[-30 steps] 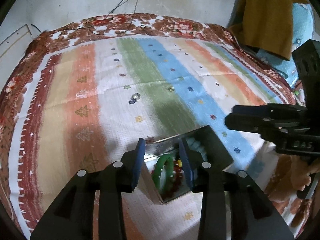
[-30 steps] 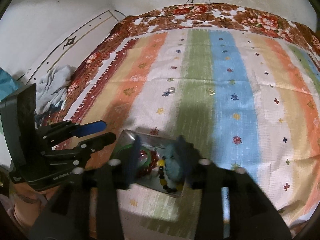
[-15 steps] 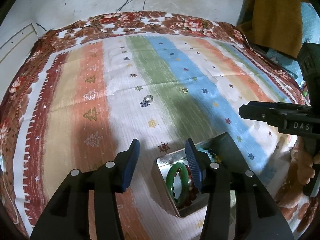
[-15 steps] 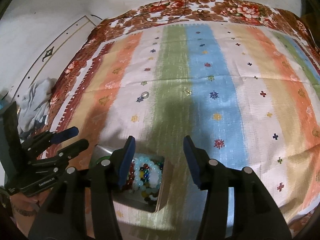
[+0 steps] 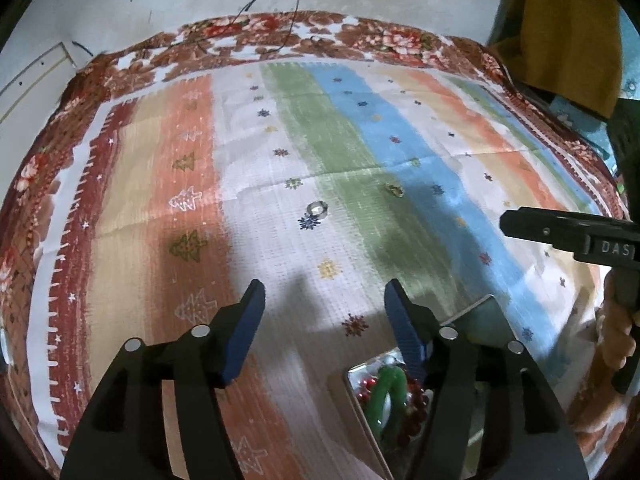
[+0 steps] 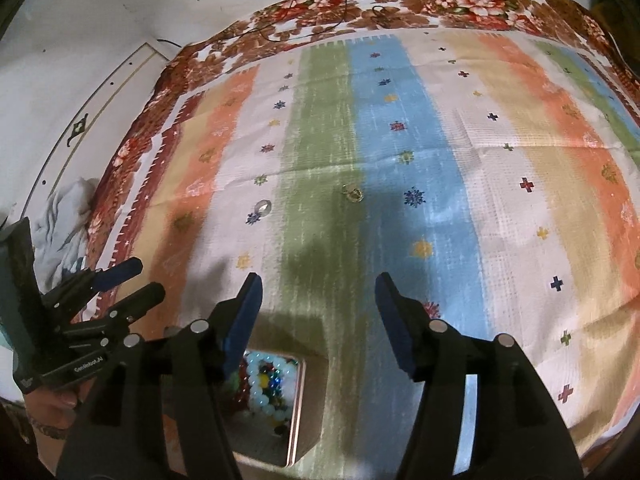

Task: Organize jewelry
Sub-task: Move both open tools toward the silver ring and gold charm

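Note:
A metal tin lies on the striped cloth near its front edge, holding a green bangle, dark red beads and a pale bead bracelet. A silver ring and a small gold piece lie loose on the cloth farther out. My left gripper is open and empty, left of the tin. My right gripper is open and empty, above the tin's far right side. Each gripper shows in the other's view: the right, the left.
The striped cloth has a floral border and lies on a pale floor. A black cable crosses the far border. A mustard cloth hangs at the far right. Crumpled pale fabric lies off the cloth's left edge.
Both grippers have pulled back and up from the tin and opened wider. The tin now sits lower in both views.

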{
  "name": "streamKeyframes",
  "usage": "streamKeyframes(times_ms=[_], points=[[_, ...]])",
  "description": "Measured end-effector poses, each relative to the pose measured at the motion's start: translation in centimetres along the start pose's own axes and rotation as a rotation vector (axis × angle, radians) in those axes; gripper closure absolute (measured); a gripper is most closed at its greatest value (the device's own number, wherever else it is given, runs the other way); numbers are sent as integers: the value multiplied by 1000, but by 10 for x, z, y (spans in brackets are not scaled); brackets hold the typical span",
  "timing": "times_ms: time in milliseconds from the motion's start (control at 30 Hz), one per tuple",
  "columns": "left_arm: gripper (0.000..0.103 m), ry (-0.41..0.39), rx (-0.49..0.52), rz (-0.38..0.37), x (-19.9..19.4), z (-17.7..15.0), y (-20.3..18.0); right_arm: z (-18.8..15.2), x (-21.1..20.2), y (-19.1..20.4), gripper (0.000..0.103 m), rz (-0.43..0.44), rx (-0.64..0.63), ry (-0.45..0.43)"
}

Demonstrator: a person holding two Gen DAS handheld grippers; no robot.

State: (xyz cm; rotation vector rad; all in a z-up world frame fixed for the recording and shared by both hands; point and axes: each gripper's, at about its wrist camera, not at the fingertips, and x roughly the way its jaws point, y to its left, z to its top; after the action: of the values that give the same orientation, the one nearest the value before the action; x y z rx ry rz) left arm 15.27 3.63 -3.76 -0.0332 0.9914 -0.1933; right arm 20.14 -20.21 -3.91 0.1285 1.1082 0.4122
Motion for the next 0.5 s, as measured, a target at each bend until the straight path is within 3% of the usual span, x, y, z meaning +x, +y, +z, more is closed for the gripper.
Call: streamKeyframes(times_ms=[333, 500], points=[[34, 32, 30, 9, 25, 18, 3, 21, 26, -2, 32, -46, -24, 19], [31, 54, -8, -13, 41, 28, 14, 30, 35, -6, 28, -43, -8, 32]])
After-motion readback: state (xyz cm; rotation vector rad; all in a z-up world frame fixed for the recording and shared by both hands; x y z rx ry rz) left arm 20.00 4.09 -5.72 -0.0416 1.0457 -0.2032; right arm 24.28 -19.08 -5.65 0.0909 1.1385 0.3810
